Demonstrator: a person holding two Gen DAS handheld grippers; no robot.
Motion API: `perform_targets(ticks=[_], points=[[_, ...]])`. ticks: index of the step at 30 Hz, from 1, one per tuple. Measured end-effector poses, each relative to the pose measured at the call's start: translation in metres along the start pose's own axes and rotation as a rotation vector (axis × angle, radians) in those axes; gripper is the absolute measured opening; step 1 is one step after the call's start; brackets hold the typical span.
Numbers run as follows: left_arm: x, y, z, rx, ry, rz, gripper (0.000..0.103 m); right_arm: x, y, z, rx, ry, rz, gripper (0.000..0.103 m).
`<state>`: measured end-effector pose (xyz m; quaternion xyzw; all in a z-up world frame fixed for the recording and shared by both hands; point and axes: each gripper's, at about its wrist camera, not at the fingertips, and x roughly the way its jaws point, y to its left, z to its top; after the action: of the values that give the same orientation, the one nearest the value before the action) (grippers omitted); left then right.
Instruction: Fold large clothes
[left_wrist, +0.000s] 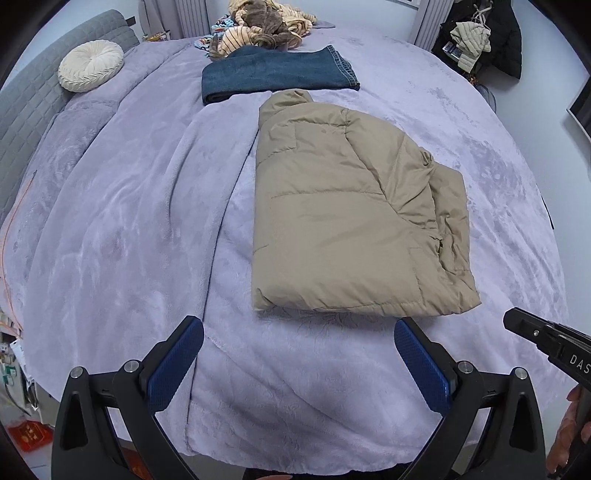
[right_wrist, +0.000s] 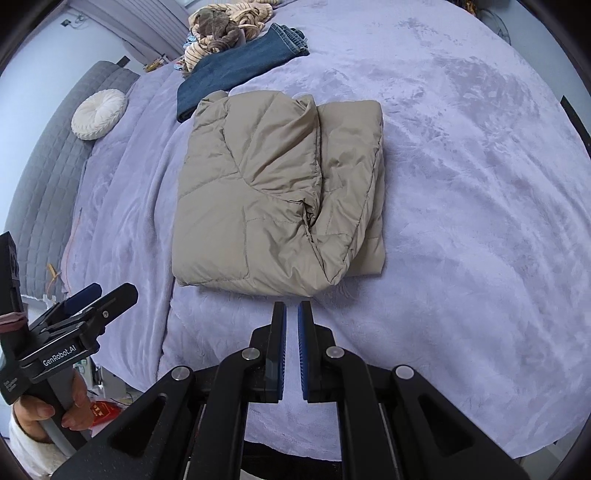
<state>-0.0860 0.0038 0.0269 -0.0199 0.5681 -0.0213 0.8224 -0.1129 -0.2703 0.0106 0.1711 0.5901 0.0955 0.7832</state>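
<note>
While the left gripper (left_wrist: 299, 336) is hanging with its blue pads spread wide and nothing between them, the right gripper (right_wrist: 291, 314) is holding its pads nearly together, also empty. Both are hovering over the lilac blanket (left_wrist: 129, 221), just short of the folded beige puffer jacket (left_wrist: 343, 221) lying mid-frame. Beyond it, toward the top, folded jeans (left_wrist: 273, 70) are lying, with a round white cushion (left_wrist: 90, 65) sitting at upper left.
</note>
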Motion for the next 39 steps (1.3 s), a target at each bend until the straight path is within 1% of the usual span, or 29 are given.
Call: perform_targets(ticks=[3, 4, 5, 6, 7, 8, 10, 14, 16, 18, 19, 22, 26, 28, 34, 39], points=[[-0.019, -0.001, -0.006, -0.005, -0.041, 0.024, 0.103, -0.018, 0.003, -0.003, -0.013, -0.051, -0.017, 0.007], [-0.025, -0.002, -0.007, -0.005, -0.052, 0.033, 0.103, -0.023, 0.004, -0.004, -0.019, -0.067, -0.022, 0.009], [-0.031, -0.002, -0.010, -0.008, -0.063, 0.039, 0.103, -0.030, 0.006, -0.005, -0.027, -0.084, -0.026, 0.014], [-0.037, -0.002, -0.012, -0.010, -0.074, 0.041, 0.103, -0.035, 0.008, -0.006, -0.032, -0.096, -0.028, 0.038], [-0.043, -0.002, -0.014, -0.012, -0.084, 0.041, 0.103, -0.041, 0.010, -0.007, -0.041, -0.109, -0.032, 0.067], [-0.047, -0.001, -0.016, -0.015, -0.092, 0.042, 0.103, -0.046, 0.013, -0.009, -0.049, -0.125, -0.037, 0.073], [-0.055, -0.001, -0.018, -0.017, -0.109, 0.040, 0.103, -0.057, 0.020, -0.012, -0.082, -0.159, -0.048, 0.073], [-0.067, -0.001, -0.017, -0.002, -0.137, 0.039, 0.103, -0.067, 0.030, -0.016, -0.101, -0.179, -0.066, 0.074], [-0.073, 0.001, -0.016, 0.006, -0.153, 0.040, 0.103, -0.071, 0.036, -0.017, -0.113, -0.197, -0.091, 0.082], [-0.078, 0.005, -0.014, 0.012, -0.171, 0.043, 0.103, -0.073, 0.041, -0.017, -0.114, -0.218, -0.104, 0.083], [-0.080, 0.008, -0.012, 0.016, -0.176, 0.042, 0.103, -0.074, 0.044, -0.016, -0.113, -0.228, -0.111, 0.086], [-0.084, 0.017, -0.007, 0.023, -0.184, 0.039, 0.103, -0.077, 0.053, -0.015, -0.105, -0.265, -0.139, 0.088], [-0.087, 0.028, 0.000, 0.023, -0.192, 0.039, 0.103, -0.078, 0.068, -0.013, -0.113, -0.288, -0.180, 0.090], [-0.089, 0.032, 0.003, 0.025, -0.197, 0.039, 0.103, -0.079, 0.074, -0.011, -0.113, -0.298, -0.199, 0.090], [-0.091, 0.041, 0.008, 0.016, -0.204, 0.034, 0.103, -0.079, 0.086, -0.008, -0.095, -0.299, -0.210, 0.090], [-0.090, 0.047, 0.011, 0.002, -0.201, 0.030, 0.103, -0.079, 0.088, -0.005, -0.087, -0.291, -0.214, 0.090]])
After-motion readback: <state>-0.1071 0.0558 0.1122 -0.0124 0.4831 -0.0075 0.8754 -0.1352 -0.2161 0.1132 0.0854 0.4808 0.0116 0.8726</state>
